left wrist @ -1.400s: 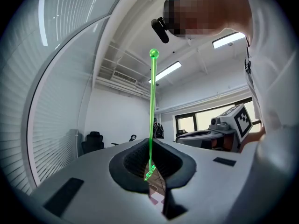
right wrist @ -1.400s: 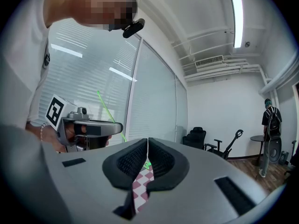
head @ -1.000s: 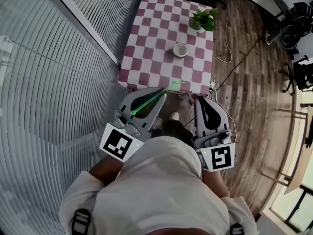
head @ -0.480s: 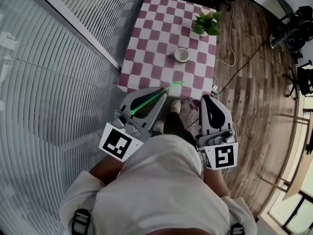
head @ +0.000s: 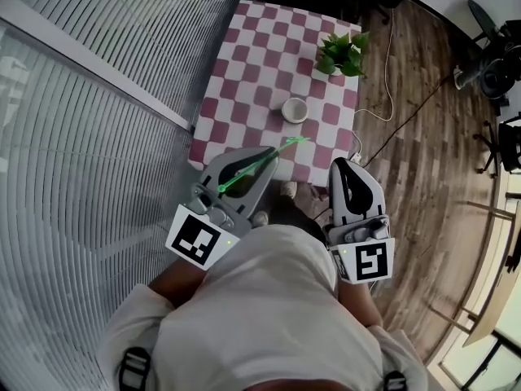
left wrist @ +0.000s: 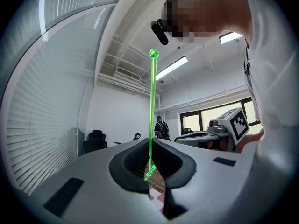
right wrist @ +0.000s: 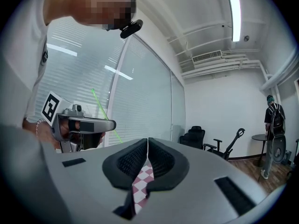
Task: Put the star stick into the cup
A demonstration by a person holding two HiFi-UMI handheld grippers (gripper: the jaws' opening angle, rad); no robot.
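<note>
Our left gripper (left wrist: 150, 170) clamps the star stick (left wrist: 152, 101) just behind its star, the thin green rod slanting back over the gripper. Our right gripper (right wrist: 147, 148) has its jaws pressed together, empty. Both hover at the near edge of the checked table (head: 244, 80); the round white cup (head: 295, 109) stands farther in, bare squares around it, the leafy plant (head: 342, 49) beyond

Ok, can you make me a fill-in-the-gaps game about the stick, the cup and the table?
1. The gripper pinching the green stick is the person's ___ one.
2. The white cup stands on the checked ___.
3. Near the far corner, beyond the cup, stands a leafy green ___.
4. The right gripper is shut and holds ___.

Missing words: left; table; plant; nothing.
</note>
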